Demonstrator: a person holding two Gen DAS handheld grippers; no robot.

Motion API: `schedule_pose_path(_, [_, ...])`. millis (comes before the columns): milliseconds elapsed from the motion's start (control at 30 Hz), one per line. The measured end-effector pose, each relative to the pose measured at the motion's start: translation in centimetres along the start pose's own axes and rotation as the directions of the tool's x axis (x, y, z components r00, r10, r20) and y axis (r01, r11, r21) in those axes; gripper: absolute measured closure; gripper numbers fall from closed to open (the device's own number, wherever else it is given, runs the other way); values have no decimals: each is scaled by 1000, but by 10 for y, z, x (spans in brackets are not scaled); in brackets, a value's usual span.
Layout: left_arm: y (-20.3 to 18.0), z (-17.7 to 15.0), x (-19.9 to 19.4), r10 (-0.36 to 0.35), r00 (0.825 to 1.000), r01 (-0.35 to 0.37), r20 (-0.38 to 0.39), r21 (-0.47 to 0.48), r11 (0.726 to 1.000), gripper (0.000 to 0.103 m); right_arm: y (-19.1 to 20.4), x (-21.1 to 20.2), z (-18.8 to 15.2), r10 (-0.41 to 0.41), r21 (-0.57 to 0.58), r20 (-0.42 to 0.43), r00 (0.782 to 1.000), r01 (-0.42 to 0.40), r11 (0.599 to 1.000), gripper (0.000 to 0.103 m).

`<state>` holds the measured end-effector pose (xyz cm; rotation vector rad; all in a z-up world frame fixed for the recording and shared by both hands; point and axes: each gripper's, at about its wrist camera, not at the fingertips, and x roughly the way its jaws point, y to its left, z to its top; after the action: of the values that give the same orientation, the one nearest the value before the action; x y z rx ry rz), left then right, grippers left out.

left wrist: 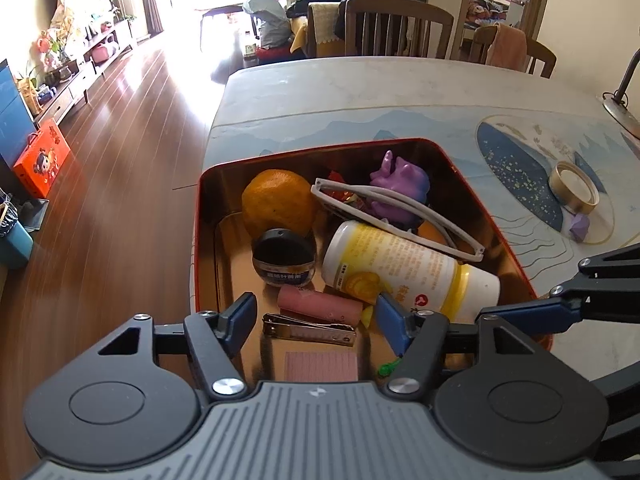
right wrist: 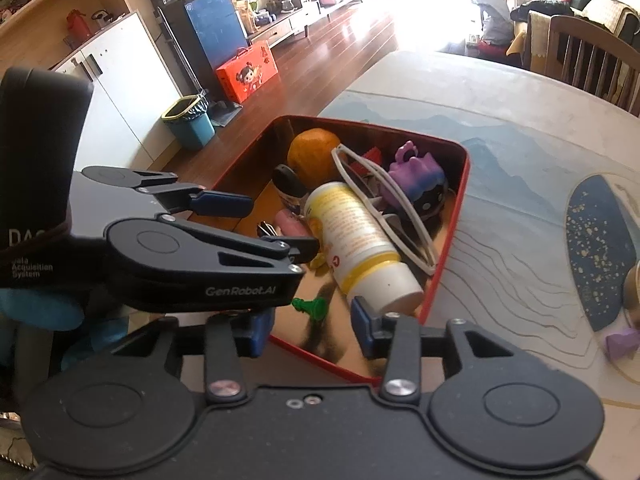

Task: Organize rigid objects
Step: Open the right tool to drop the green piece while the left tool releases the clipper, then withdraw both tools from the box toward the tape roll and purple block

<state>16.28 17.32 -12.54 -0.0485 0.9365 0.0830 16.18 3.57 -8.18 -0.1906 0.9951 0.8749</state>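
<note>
A red tin (left wrist: pixel 224 200) with a gold inside stands at the table's left corner. It holds an orange (left wrist: pixel 278 200), grey sunglasses (left wrist: pixel 400 216), a purple toy (left wrist: pixel 400 184), a white and yellow bottle (left wrist: pixel 404 264), a black jar (left wrist: pixel 284 260), a pink cylinder (left wrist: pixel 320 306), a nail clipper (left wrist: pixel 310 330), a pink pad (left wrist: pixel 320 366) and a small green piece (right wrist: pixel 310 306). My left gripper (left wrist: pixel 316 320) hangs open over the tin's near end, above the nail clipper. My right gripper (right wrist: pixel 312 324) is open at the tin's near rim (right wrist: pixel 452 216), the green piece just ahead of it.
On the table to the right lie a gold tape roll (left wrist: pixel 574 192) and a small purple piece (left wrist: pixel 580 226). A lamp base (left wrist: pixel 622 108) stands at the far right. Wooden chairs (left wrist: pixel 400 28) line the far side. The table edge and floor drop off at the left.
</note>
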Motion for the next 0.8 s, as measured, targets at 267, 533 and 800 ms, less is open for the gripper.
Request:
schedule_pose_path(267, [-8, -1, -22, 2, 999, -1, 40, -7, 1000, 32, 2, -24, -7, 29, -33, 39, 999, -28, 999, 44])
schedule_pose_path(533, [-26, 1, -51, 4, 995, -4, 97, 1, 1000, 29, -8, -57, -17, 30, -41, 105, 994, -26, 999, 30])
schedule_pose_path(800, [-59, 9, -69, 3, 988, -5, 154, 13, 1000, 26, -38, -90, -29, -53, -14, 171, 984, 56, 998, 3])
